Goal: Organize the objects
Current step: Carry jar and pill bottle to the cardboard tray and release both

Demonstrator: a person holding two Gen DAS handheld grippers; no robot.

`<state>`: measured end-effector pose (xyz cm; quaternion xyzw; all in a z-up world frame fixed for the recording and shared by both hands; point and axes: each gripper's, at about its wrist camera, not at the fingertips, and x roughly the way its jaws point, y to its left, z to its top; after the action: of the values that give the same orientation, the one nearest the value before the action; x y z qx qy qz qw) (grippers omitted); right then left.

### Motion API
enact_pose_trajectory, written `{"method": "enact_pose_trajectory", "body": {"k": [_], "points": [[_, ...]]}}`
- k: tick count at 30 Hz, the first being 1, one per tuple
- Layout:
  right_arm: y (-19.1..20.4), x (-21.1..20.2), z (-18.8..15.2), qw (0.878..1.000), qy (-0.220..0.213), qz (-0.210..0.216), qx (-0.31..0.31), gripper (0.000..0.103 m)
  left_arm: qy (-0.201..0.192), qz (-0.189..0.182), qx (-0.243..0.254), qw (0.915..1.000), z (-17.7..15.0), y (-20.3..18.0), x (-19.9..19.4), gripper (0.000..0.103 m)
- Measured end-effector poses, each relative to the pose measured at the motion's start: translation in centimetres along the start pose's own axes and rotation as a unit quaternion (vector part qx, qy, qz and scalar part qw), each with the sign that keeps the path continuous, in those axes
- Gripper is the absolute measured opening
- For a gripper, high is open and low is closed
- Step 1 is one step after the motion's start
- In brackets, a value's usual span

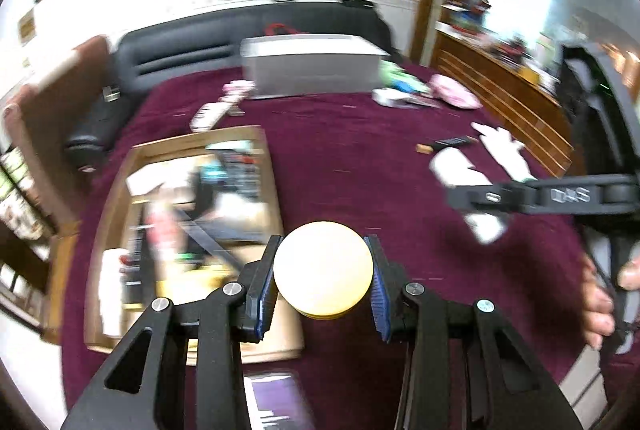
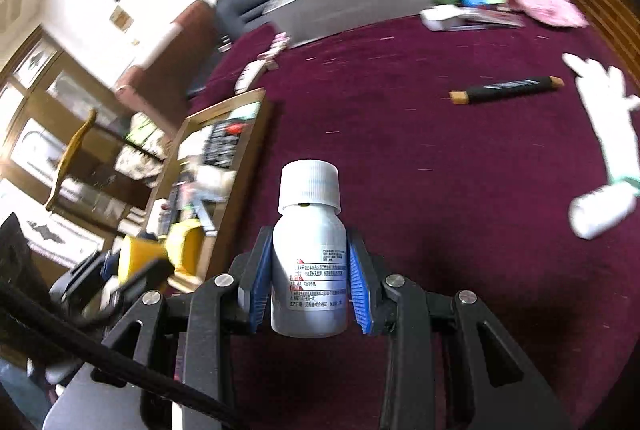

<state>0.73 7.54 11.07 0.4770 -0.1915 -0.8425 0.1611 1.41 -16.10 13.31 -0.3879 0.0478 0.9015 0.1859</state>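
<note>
Two grippers hold things above a dark red cloth (image 2: 440, 170): left gripper (image 1: 323, 280) clamps a yellow round container (image 1: 323, 266), right gripper (image 2: 308, 278) clamps a white-capped bottle (image 2: 309, 258). Nearby lies a wooden tray (image 1: 120, 190); behind stands a black sofa (image 1: 180, 50).

A maroon bedcover (image 2: 440, 158) is shown beneath a silver-grey bottle (image 2: 309, 270) with white cap (image 2: 309, 186); blue ribbed pads (image 2: 362, 290) are seen, a pale yellow round lid (image 1: 323, 266), and a black, tan-ended marker (image 2: 506, 89).

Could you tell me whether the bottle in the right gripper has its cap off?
No, the white ribbed cap sits on the bottle.
</note>
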Motion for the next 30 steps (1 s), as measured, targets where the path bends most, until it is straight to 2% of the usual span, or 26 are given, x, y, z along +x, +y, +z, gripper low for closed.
{"method": "enact_pose_trajectory", "body": {"k": [7,12,20,30], "points": [[7.4,4.8,1.1,0.998,0.031,0.028,-0.042,0.033,0.004,0.061,-0.05,0.9969,-0.4,9.4,1.0,0.034],[11.4,8.9,1.5,0.996,0.058,0.027,-0.066,0.033,0.018,0.07,-0.085,0.9937,-0.6,13.8,3.7,0.035],[14.3,15.5,0.5,0.99,0.113,0.03,-0.079,0.033,0.04,0.071,-0.109,0.9908,0.1,17.0,8.4,0.035],[16.8,19.9,2.0,0.987,0.125,0.031,-0.095,0.033,0.061,0.072,-0.133,0.9867,1.2,19.8,11.8,0.035]]}}
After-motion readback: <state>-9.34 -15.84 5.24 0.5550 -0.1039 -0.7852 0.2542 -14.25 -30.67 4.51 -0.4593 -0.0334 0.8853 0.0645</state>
